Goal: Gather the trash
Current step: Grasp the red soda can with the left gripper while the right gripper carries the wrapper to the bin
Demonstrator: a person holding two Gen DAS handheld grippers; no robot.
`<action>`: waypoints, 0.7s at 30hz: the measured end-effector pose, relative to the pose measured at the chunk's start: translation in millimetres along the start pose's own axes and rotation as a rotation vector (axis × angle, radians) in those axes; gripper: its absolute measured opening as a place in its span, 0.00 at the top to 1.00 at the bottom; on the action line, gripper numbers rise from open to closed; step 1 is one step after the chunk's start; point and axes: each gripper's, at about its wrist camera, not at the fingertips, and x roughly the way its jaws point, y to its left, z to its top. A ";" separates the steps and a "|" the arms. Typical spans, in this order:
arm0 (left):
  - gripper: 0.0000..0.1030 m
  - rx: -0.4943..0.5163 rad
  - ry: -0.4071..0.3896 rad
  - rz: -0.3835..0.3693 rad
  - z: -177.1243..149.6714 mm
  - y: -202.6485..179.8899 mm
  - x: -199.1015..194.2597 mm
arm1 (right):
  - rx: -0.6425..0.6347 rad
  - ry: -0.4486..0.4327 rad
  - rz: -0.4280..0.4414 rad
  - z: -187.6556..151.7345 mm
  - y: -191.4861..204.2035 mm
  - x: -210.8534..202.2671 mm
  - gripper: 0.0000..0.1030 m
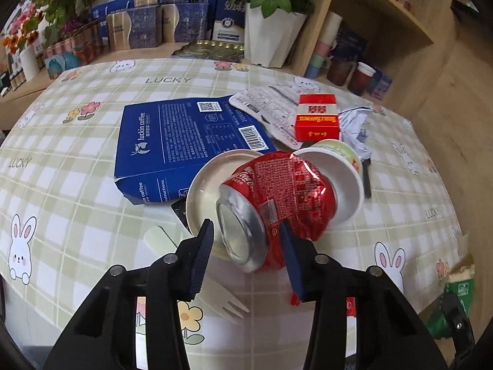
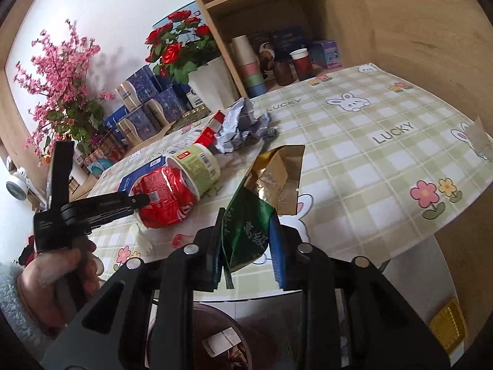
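— Wooden shelving (image 1: 379, 27) backs a table (image 1: 77, 141) under a green check cloth printed with rabbits and flowers. What's on it?

— Mostly rubbish. In the left wrist view a blue coffee box (image 1: 185, 141) lies flat near the middle, with a printed leaflet (image 1: 271, 111) and a red carton (image 1: 317, 117) beyond it to the right, and crumpled foil (image 1: 354, 123) right of the carton. Nearer, a white lid (image 1: 203, 191) and a paper cup (image 1: 342, 178) on its side lie touching a dented red cola can (image 1: 277, 197).

— And the left gripper (image 1: 246, 246)?

— It straddles the can's near end. The right pad presses the can's red side; the left pad sits just beside the rim, and I can't tell whether it touches. So the jaws are partly closed around the can, but a firm clamp isn't certain. A white plastic fork (image 1: 228, 305) lies on the cloth beneath the fingers.

— The right gripper (image 2: 246, 246)?

— Clamped on a green foil bag (image 2: 246, 225), its gold-lined top torn open and pointing away. It's at the table's near edge, above a dark bin (image 2: 215, 333) on the floor.

— Anything of the person?

— A hand (image 2: 58, 271) with a fuzzy sleeve (image 2: 9, 302) grips the left tool's handle, low on the left in the right wrist view.
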 end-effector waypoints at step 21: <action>0.80 -0.024 -0.132 -0.084 12.3 15.1 -67.5 | -0.019 0.003 0.012 -9.9 9.5 -20.7 0.73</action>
